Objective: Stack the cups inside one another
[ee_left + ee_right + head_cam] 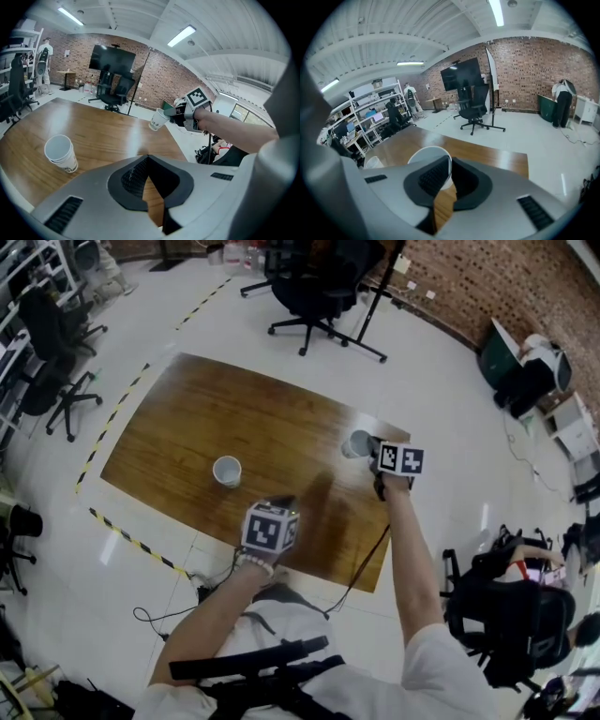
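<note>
place: lab-office workroom | brick wall | wall screen | office chairs | equipment shelves | hazard-taped floor

A wooden bench lies slantwise on a pale, glossy floor. Black-and-yellow tape marks the floor along its 9 o'clock and 7 o'clock sides. At 12 o'clock from the bench stands a black swivel chair, and more black chairs sit at 9 o'clock. A red brick wall runs behind, carrying a dark screen. At 9 o'clock in the right gripper view, white shelving holds what look like monitors and boxes. The ceiling is white and ribbed, lit by long strip lights. A dark green bin stands against the brick at 3 o'clock.
</note>
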